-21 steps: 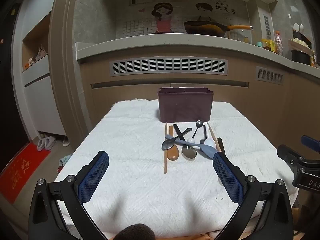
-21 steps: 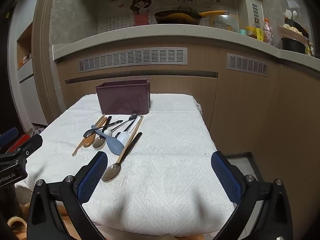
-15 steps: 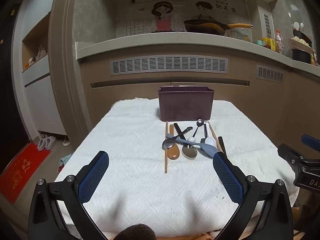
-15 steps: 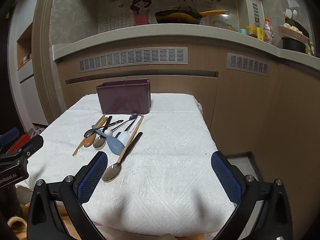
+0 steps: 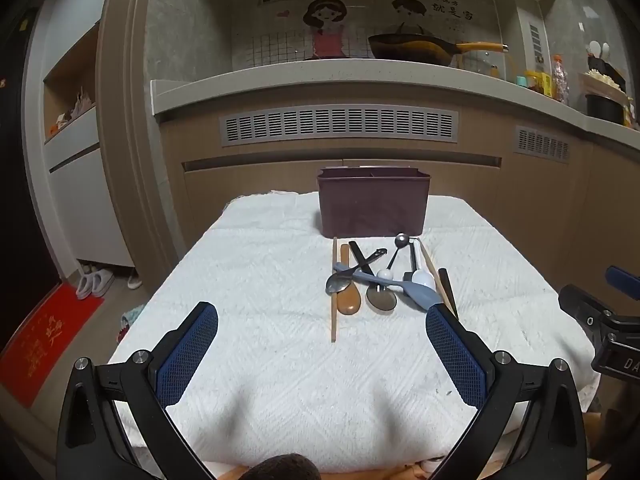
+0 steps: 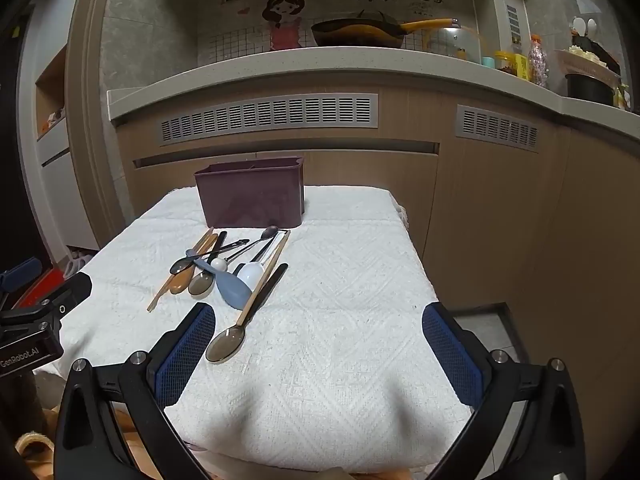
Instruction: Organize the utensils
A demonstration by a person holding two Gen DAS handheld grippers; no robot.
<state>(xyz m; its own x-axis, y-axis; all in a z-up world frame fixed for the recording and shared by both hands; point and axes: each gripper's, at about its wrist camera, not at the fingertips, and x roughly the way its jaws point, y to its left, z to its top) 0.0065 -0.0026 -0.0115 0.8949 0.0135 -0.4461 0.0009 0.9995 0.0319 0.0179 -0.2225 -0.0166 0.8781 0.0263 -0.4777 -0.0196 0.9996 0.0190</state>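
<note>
Change: nothing has moved since a moment ago; both of my grippers wait.
Left view: left gripper (image 5: 322, 346) is spread wide and holds nothing. The utensils (image 5: 380, 280) lie ahead, a bit right, handles mostly pointing to the purple box (image 5: 374, 206).
Right view: right gripper (image 6: 318, 338) is spread wide too, empty. The dark spoon (image 6: 226, 344) lies just beside its left finger, so I think this hand is nearer.
Looks: wood, metal, blue and white pieces, crossed in a pile on the white cloth (image 6: 340, 340).
</note>
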